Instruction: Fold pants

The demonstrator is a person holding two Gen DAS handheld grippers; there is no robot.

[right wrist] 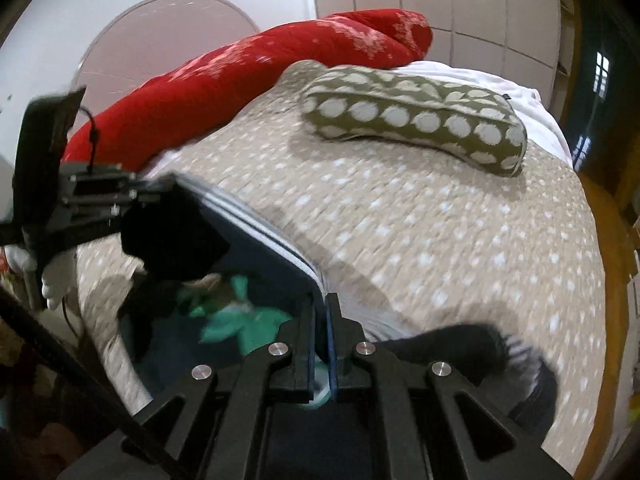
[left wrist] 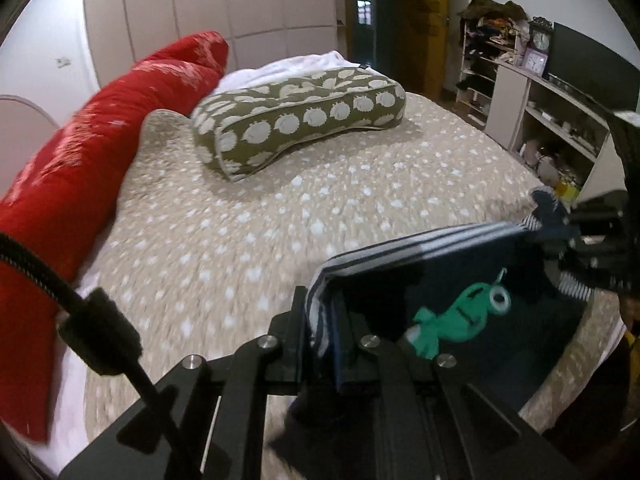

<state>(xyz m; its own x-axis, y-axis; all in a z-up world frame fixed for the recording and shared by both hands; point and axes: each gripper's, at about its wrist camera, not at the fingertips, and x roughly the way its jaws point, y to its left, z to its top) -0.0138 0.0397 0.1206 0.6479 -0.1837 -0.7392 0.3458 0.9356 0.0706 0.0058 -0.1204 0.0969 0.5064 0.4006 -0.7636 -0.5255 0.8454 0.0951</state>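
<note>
A bed (left wrist: 280, 208) with a spotted beige cover carries a red quilt (left wrist: 100, 140) along its far-left edge and an olive spotted pillow (left wrist: 300, 116) near the far edge. Small navy pants (left wrist: 460, 280) with a striped waistband and green patch are lifted above the near edge, waistband stretched taut and roughly level between the grippers. The left gripper (left wrist: 320, 328) and right gripper (right wrist: 320, 344) each clamp one end. Keeping tension even should help the fold lie flat.
</note>
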